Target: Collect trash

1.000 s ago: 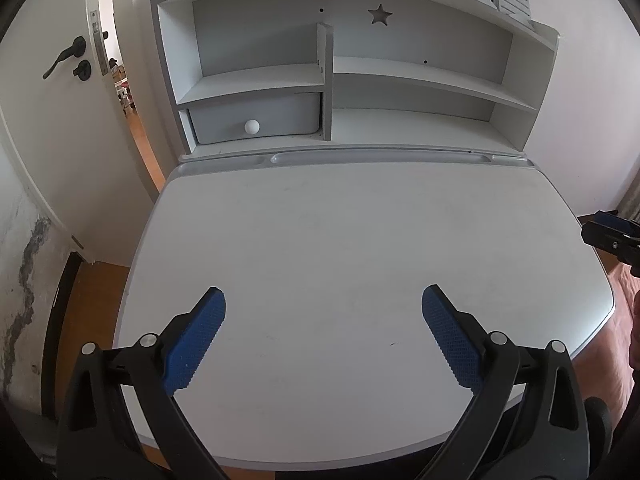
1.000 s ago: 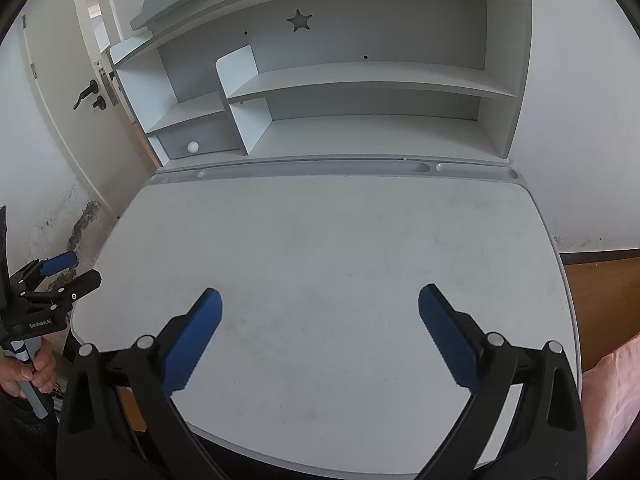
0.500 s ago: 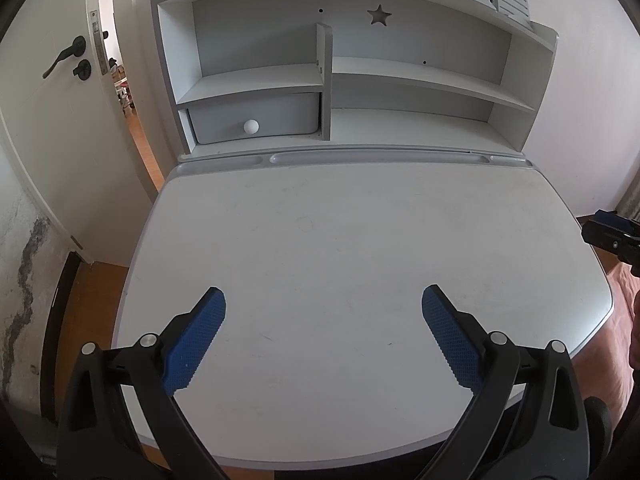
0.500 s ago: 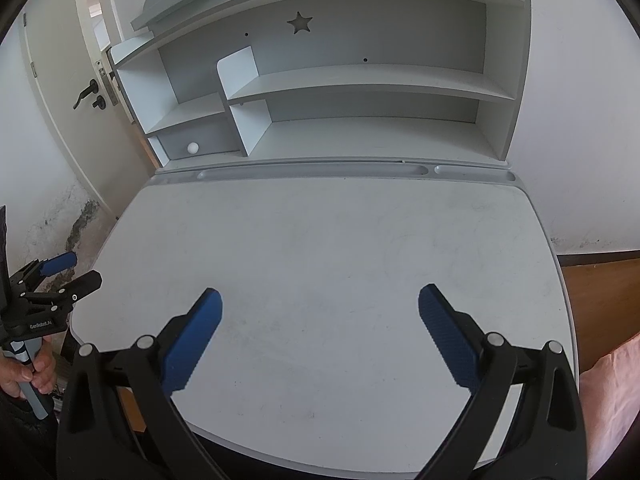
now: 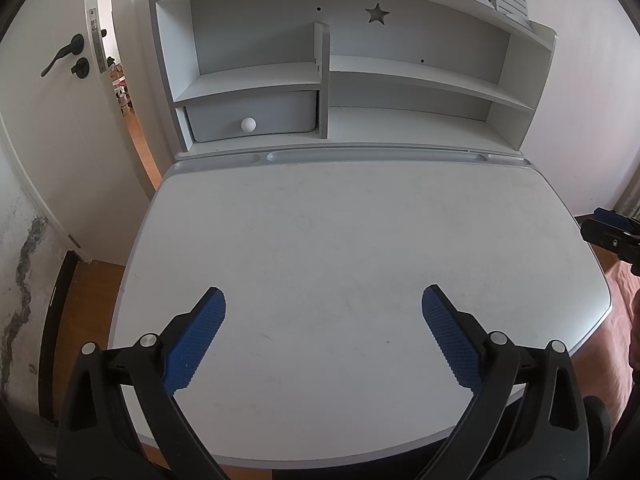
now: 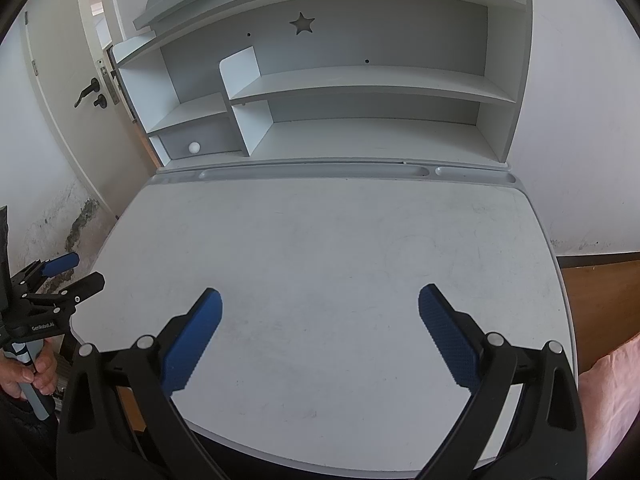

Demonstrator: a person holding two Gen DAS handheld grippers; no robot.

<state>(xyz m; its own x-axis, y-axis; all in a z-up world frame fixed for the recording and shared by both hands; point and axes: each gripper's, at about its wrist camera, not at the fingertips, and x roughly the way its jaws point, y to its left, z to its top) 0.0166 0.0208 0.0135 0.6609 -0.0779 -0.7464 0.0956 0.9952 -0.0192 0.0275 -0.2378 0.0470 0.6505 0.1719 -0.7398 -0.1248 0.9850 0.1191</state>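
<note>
My left gripper [image 5: 323, 300] is open and empty, held above the near part of a white desk [image 5: 340, 232]. My right gripper [image 6: 320, 300] is open and empty above the same desk [image 6: 340, 248]. No trash shows on the desk top in either view. The left gripper also shows at the left edge of the right wrist view [image 6: 68, 276], open, beside the desk's left side. Part of the right gripper [image 5: 612, 228] shows at the right edge of the left wrist view.
A grey shelf unit [image 5: 340, 80] with a drawer and white knob [image 5: 248, 124] stands at the desk's back. A pen groove [image 6: 312, 172] runs along the back edge. A white door [image 5: 48, 100] stands ajar at left. Wooden floor [image 6: 600, 292] lies to the right.
</note>
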